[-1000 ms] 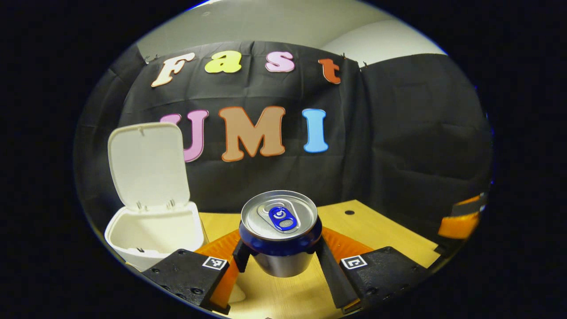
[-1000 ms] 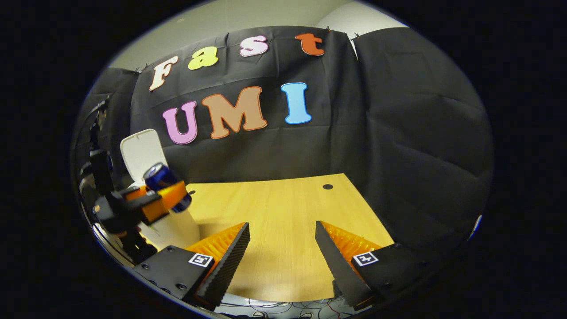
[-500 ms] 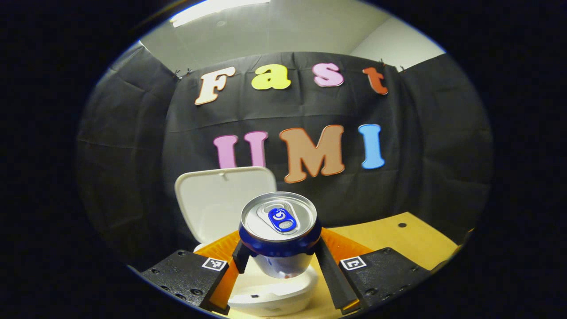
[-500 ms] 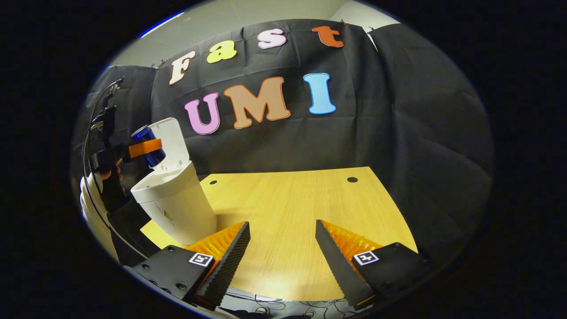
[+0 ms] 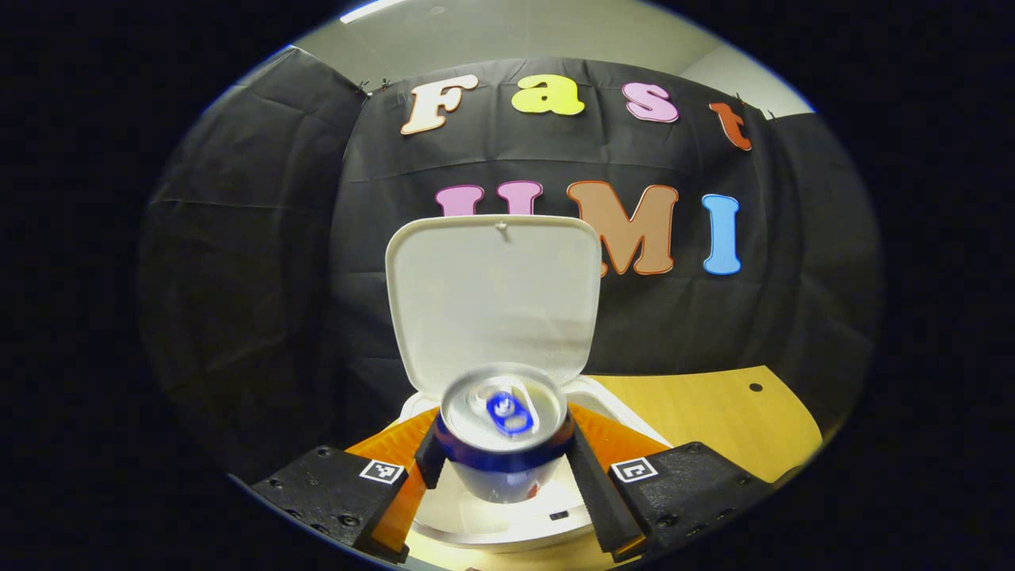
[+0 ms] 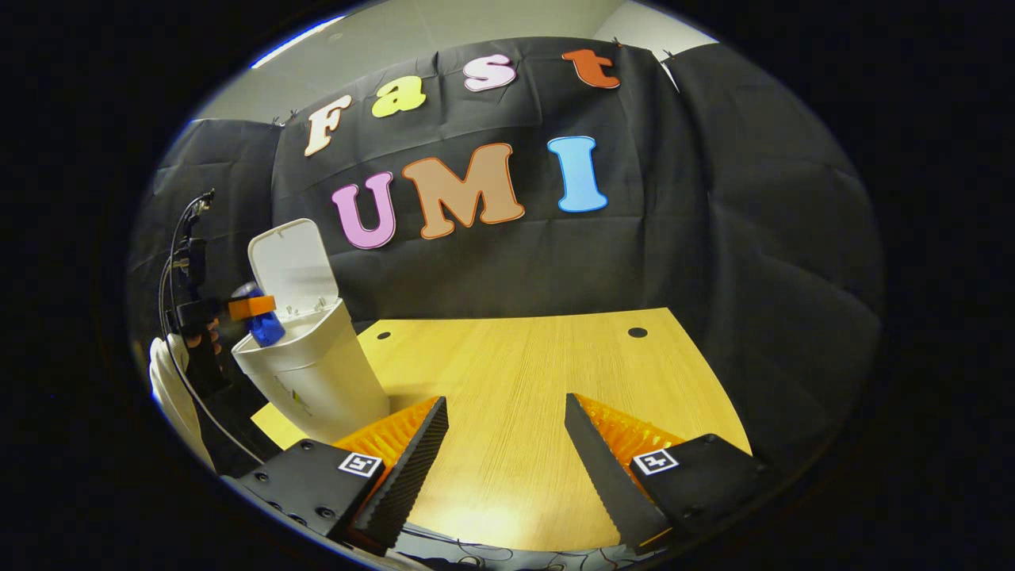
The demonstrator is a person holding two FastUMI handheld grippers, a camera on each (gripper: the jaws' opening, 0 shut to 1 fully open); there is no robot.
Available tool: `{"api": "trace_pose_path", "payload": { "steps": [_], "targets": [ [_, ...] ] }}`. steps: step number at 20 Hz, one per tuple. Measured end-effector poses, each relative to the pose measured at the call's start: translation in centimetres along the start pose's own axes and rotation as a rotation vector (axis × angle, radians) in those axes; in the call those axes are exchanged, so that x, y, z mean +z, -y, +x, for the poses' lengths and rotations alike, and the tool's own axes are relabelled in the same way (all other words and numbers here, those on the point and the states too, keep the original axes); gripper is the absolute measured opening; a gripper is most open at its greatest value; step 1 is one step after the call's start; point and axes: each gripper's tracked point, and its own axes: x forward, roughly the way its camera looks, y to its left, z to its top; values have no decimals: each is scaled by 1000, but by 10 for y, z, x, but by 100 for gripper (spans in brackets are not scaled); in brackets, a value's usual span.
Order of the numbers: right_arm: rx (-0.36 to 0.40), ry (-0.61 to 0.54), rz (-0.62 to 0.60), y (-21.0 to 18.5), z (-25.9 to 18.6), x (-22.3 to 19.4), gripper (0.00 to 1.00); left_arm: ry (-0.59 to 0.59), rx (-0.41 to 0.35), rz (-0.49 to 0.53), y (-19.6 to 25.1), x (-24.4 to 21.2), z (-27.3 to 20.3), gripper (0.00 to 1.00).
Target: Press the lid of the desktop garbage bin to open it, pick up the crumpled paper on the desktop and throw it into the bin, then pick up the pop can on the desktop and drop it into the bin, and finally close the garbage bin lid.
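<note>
Over the open white bin (image 5: 507, 519), the left gripper (image 5: 504, 454) is pinching the pop can (image 5: 504, 432) between both fingers, the can sitting upright with its top slightly blurred, in front of the raised lid (image 5: 493, 297). Farther right, above the wooden desktop (image 6: 523, 388), the right gripper (image 6: 504, 452) is hovering with fingers spread apart, holding nothing, while the bin is standing at the desktop's left edge.

Upright lid (image 5: 493, 297) behind open bin (image 6: 313, 373)
</note>
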Motion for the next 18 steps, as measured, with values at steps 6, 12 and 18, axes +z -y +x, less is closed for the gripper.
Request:
{"api": "trace_pose_path", "payload": {
  "steps": [6,12,18],
  "targets": [
    [-40,7,11,8,-6,-1,99,29,-27,12,0,20,-4,81],
    [-60,-6,18,11,-10,-12,99,114,-101,-11,6,84,-8,81],
    [-56,-37,27,19,-16,-26,99,166,-95,-139,-7,151,2,85]
  ]
}}
